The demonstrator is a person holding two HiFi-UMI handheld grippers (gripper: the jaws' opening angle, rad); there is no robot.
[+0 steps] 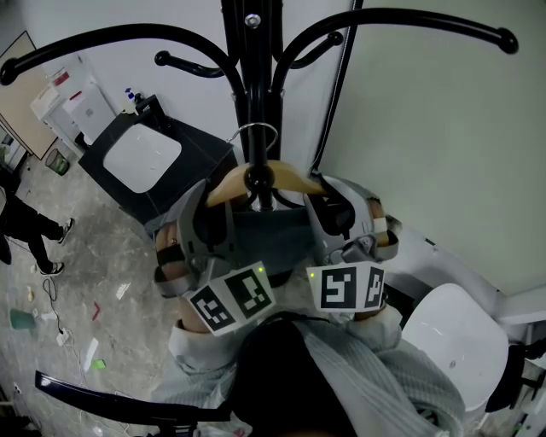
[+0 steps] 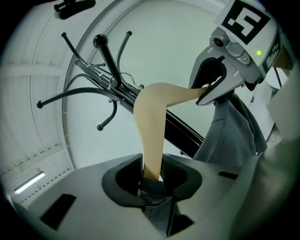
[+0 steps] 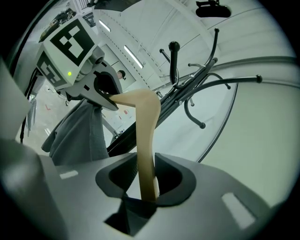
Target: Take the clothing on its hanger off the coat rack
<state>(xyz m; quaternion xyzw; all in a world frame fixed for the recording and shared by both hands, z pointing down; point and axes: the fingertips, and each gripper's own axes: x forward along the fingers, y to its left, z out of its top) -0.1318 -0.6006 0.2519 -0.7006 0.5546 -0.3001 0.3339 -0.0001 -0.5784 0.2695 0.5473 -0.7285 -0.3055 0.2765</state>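
Observation:
A wooden hanger [image 1: 223, 188] hangs by its metal hook [image 1: 256, 132] on the black coat rack [image 1: 253, 77], with grey clothing [image 1: 273, 235] draped over it. My left gripper [image 1: 205, 213] is shut on the hanger's left arm [image 2: 152, 122], its jaws [image 2: 152, 180] also pinching a fold of the grey fabric. My right gripper [image 1: 337, 209] is shut on the right arm [image 3: 146, 140], the wood running down between its jaws [image 3: 147, 187]. Each gripper view shows the other gripper clamped at the far end of the hanger, with the clothing [image 2: 229, 131] hanging below it.
The rack's curved arms [image 1: 409, 21] spread overhead, and another black arm [image 1: 111, 397] lies low at the left. A black cabinet with a white top [image 1: 141, 158] stands behind on the left, a white seat [image 1: 452, 341] on the right. A person's legs [image 1: 30, 230] show at far left.

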